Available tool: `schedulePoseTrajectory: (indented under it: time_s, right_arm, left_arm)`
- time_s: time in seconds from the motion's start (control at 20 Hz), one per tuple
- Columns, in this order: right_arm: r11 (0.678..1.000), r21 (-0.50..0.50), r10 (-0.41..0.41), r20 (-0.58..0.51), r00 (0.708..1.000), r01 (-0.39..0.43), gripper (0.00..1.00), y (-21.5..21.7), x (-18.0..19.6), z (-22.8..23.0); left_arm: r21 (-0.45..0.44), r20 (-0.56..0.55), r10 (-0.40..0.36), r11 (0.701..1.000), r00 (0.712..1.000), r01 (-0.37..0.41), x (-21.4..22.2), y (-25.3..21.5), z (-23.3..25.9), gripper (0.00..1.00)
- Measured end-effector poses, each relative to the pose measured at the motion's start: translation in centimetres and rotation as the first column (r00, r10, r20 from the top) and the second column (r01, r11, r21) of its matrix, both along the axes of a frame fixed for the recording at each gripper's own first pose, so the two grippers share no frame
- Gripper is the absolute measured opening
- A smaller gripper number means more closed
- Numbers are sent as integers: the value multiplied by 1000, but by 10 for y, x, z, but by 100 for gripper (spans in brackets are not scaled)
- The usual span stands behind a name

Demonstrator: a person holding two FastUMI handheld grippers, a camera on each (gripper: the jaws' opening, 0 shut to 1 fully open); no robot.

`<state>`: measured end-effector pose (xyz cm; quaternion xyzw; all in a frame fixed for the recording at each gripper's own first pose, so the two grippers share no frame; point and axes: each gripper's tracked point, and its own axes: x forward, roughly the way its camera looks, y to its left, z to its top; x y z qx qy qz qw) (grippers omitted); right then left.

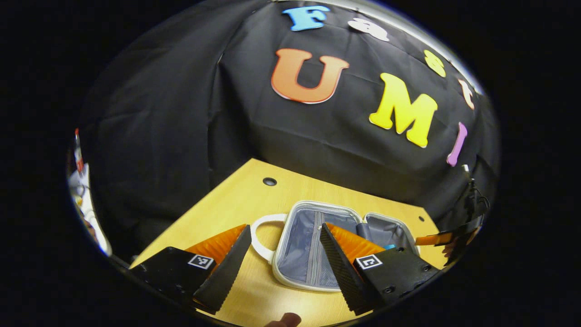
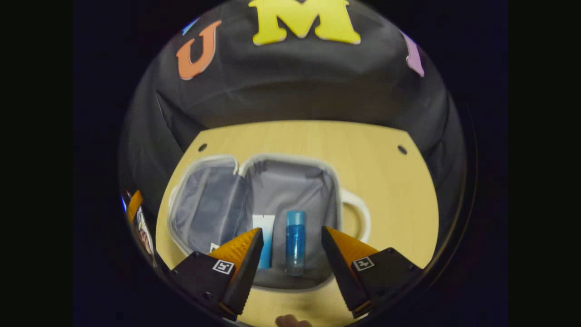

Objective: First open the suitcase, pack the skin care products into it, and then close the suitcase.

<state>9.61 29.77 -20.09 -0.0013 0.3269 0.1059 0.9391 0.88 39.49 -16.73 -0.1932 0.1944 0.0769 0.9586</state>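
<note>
In the right gripper view the grey-lined, white-rimmed suitcase [image 2: 254, 213] lies open on the yellow wooden bench [image 2: 390, 181]; inside its right half sit a white-and-blue tube [image 2: 264, 238] and a blue bottle [image 2: 295, 243]. Both the right gripper [image 2: 292, 254] and left gripper [image 1: 285, 254] hover with fingers wide, empty.

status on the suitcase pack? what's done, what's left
Done: the suitcase lies open on the table, with a blue bottle and a white-and-blue tube in its right half. In hand: nothing; the right gripper hangs open over the bottle, the left gripper open over the other half. Left: closing the lid, and whether more products wait can't be told.
</note>
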Motion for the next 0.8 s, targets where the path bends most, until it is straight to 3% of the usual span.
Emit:
schedulePoseTrajectory:
  time_s: [0.15, 0.4, 0.65, 0.7, 0.75, 0.8]
  right_arm:
    - [998, -60, 34, 161, 986, -25, 78, -33, -20, 58]
    - [1000, -13, 5, 250, 968, -2, 77, -91, -74, 120]
    - [998, -46, -21, 302, 953, 37, 80, -135, -103, 139]
    - [998, -35, -36, 307, 951, 49, 80, -139, -106, 140]
    - [998, -23, -54, 307, 950, 64, 80, -142, -108, 140]
    - [997, -8, -73, 303, 950, 79, 80, -145, -110, 140]
  left_arm:
    - [-162, -53, 39, 986, 998, -47, 18, 15, -49, 98]
    - [-399, -106, 93, 908, 990, -128, 32, 23, -94, 98]
    - [-581, -130, 139, 792, 982, -189, 46, 32, -115, 95]
    - [-622, -126, 142, 760, 982, -190, 48, 31, -115, 100]
    - [-661, -116, 151, 726, 982, -190, 52, 29, -115, 89]
    - [-693, -111, 149, 697, 983, -184, 56, 25, -115, 85]
